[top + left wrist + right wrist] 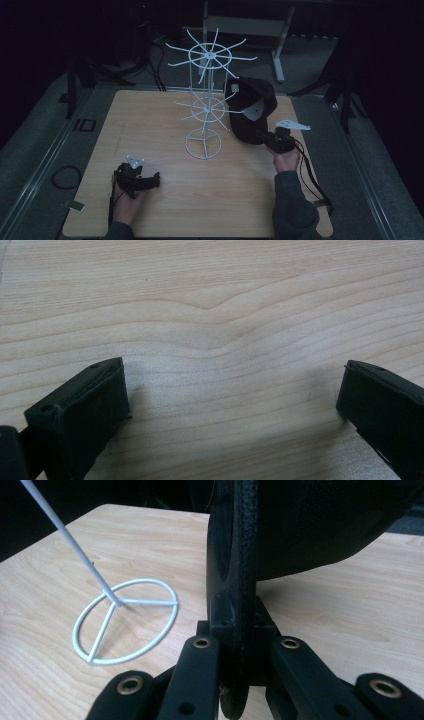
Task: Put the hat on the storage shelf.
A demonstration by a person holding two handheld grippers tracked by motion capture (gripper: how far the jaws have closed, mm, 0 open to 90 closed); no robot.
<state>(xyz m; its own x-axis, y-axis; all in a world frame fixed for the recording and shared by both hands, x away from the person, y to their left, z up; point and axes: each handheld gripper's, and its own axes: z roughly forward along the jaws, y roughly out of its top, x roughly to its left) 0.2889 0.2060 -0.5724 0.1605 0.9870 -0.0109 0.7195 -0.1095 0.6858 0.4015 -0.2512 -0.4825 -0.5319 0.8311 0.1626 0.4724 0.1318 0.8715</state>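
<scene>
Right of the white rack (205,100), the right gripper (270,138) holds a black cap (251,107) by its brim, jaws closed tight on the edge, the crown raised beside the rack's lower ring of prongs. It looks as though the cap is meant for one of those prongs; to do that well, the brim grip should stay firm while the crown's opening is turned toward a free prong and brought on gently, so the light stand does not tip on its round base (126,620). Toward the near left of the rack, the left gripper (145,179) rests low over the bare table (215,300), jaws wide apart and empty. Dim light blurs the prong tips, and the cap hides those behind it.
</scene>
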